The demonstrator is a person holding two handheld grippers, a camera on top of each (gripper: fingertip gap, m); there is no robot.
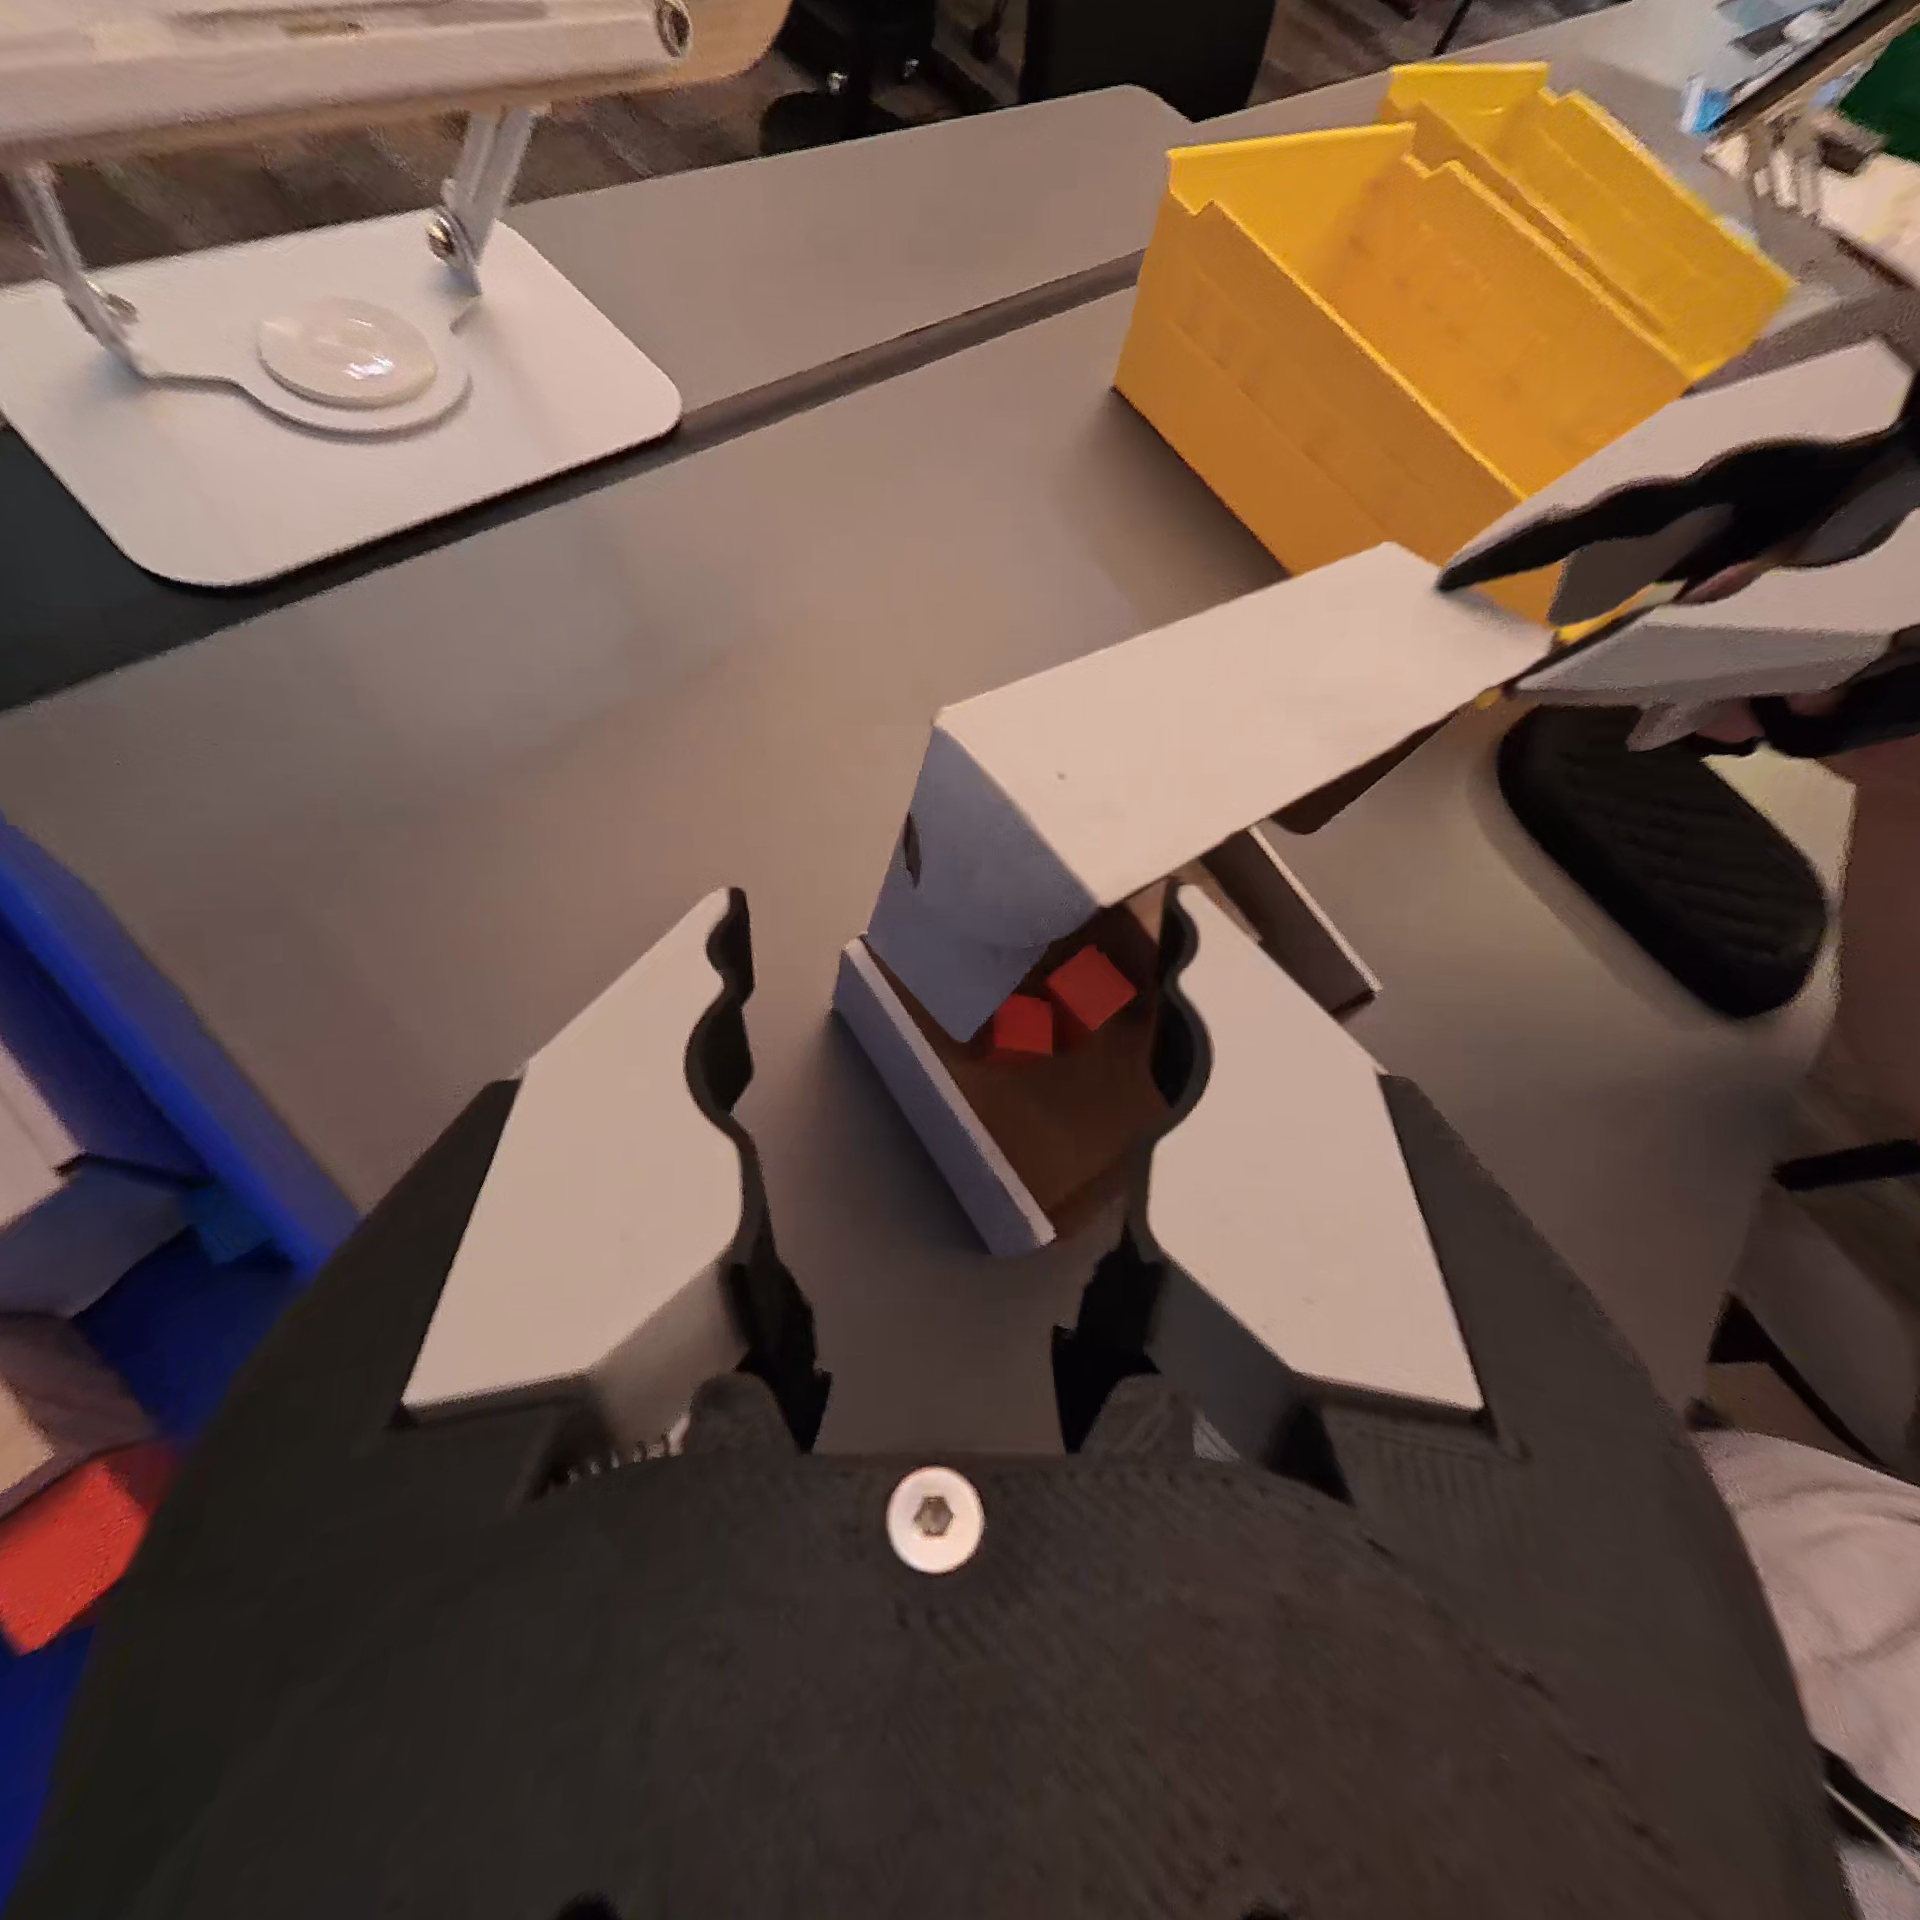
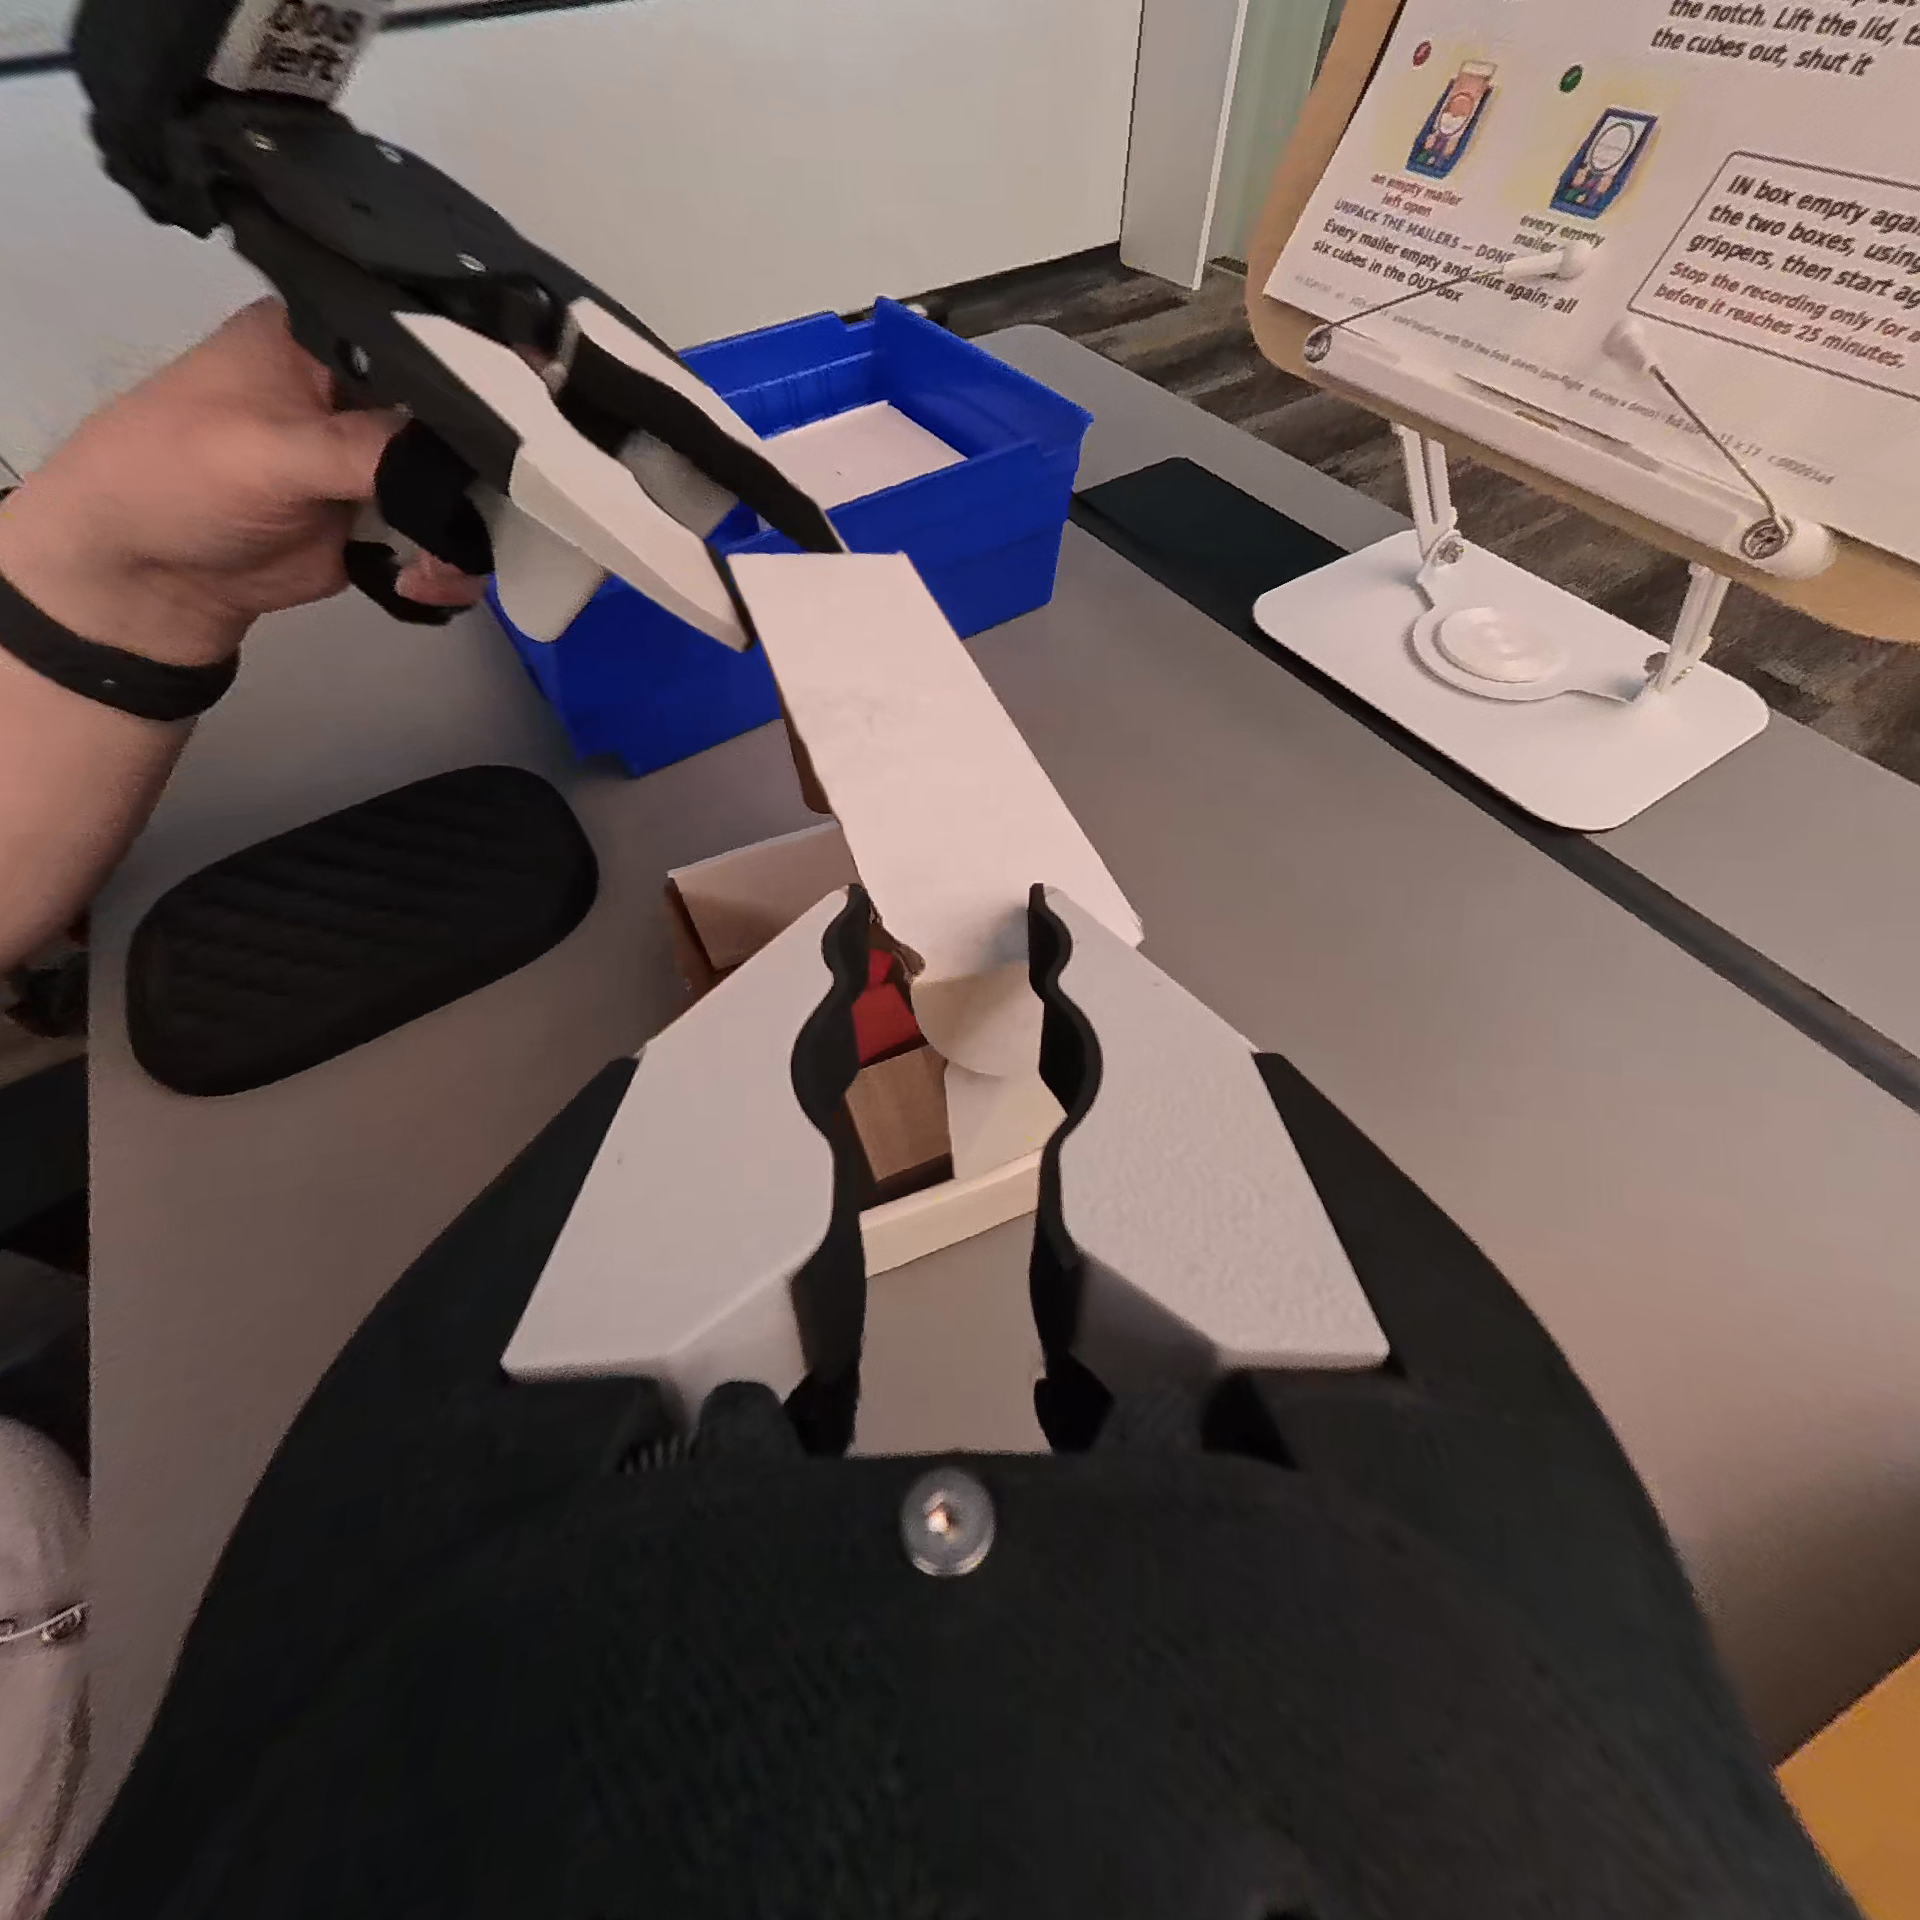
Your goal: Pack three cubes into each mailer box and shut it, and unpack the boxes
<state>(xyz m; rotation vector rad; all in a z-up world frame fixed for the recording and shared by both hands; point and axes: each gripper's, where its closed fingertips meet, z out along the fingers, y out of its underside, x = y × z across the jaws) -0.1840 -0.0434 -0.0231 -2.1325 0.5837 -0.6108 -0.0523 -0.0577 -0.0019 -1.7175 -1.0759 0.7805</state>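
Note:
A white mailer box [image 1: 940, 1117] lies on the grey table with its lid [image 1: 1195, 748] raised and its front flap hanging down. Two red cubes [image 1: 1086, 982] sit on its brown floor; in the right wrist view one red cube [image 2: 883, 1013] shows. My left gripper [image 1: 956, 904] is open wide, its fingers on either side of the flap end; it also shows in the right wrist view [image 2: 779, 587] at the lid's [image 2: 935, 748] far edge. My right gripper [image 2: 951, 899] is open with a narrower gap over the lid's near end, and shows in the left wrist view [image 1: 1496, 629] at the lid's right end.
A blue bin [image 2: 935, 520] behind the box holds a white mailer [image 2: 862, 447]; the bin also shows in the left wrist view [image 1: 156, 1039], with a red cube [image 1: 62, 1538] near it. A yellow bin [image 1: 1403, 343] stands far right. A white stand [image 2: 1507, 675] holds a sheet. A black pad [image 2: 353, 925] lies beside the box.

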